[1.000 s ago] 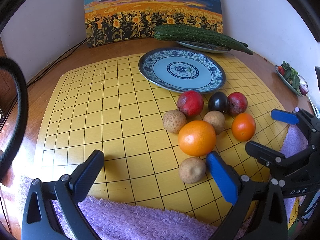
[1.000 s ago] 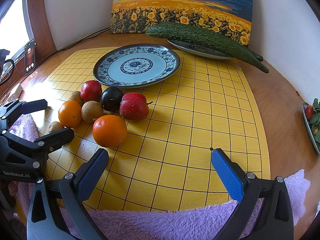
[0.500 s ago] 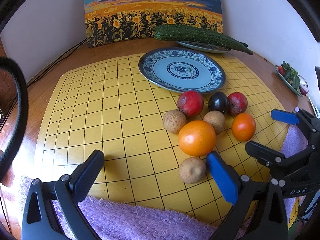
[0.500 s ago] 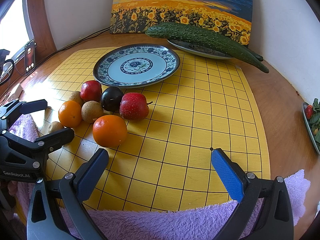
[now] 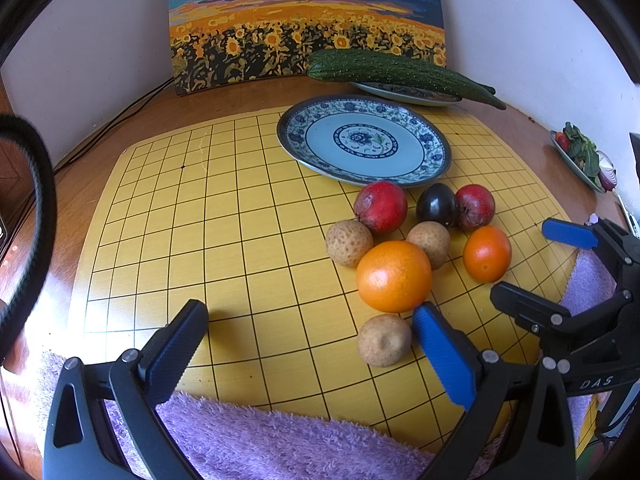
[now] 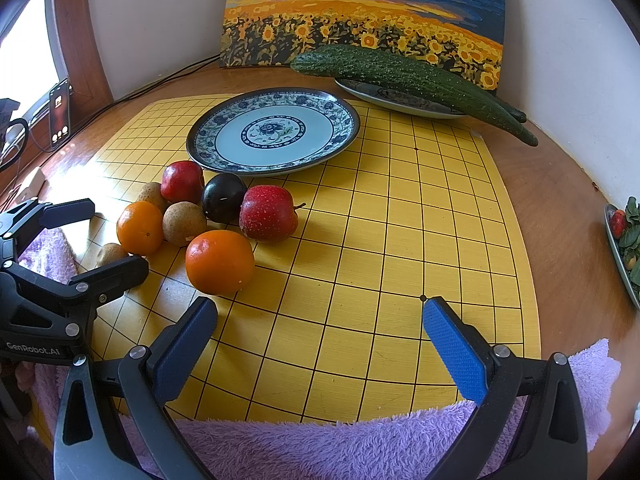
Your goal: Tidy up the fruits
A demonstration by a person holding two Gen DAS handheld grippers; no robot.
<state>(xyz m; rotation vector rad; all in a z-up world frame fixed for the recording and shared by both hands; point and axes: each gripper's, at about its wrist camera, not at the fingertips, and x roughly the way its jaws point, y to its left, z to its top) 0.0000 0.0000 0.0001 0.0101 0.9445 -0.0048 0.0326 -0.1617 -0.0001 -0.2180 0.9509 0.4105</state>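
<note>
the left tongs (image 5: 310, 336) hang spread wide over the near edge of the yellow grid board (image 5: 224, 240), gripping nothing, with their fingers above a purple towel (image 5: 280, 440). just inside the blue right finger (image 5: 444, 360) lies a small brown fruit (image 5: 384, 340), apart from the black left finger. straight beyond that fruit sits the large orange (image 5: 394, 276), and behind it the rest of the cluster: two more brown fruits (image 5: 349, 237), a red apple (image 5: 381, 207), a dark plum (image 5: 437, 204), a second red apple (image 5: 476, 207) and a smaller orange (image 5: 487, 254). the fruits lie close together, several touching. farther ahead is the blue-patterned plate (image 5: 434, 142), holding nothing, its near rim just behind the apples and the plum.

the right tongs (image 6: 320, 336) are likewise released and wide apart, over bare board squares, with nothing between the fingers. the whole fruit cluster lies ahead and to their left, the nearest being an orange (image 6: 220, 262) just beyond the dark left finger (image 6: 184, 348). the left tongs show at the left edge of this view, beside the cluster.

at the back of the counter (image 6: 560, 208) a long green cucumber (image 6: 408, 80) rests across a second plate (image 6: 400, 100), in front of a sunflower painting (image 6: 360, 12) leaning on the wall. a dish of greens (image 6: 628, 240) sits at the far right.
</note>
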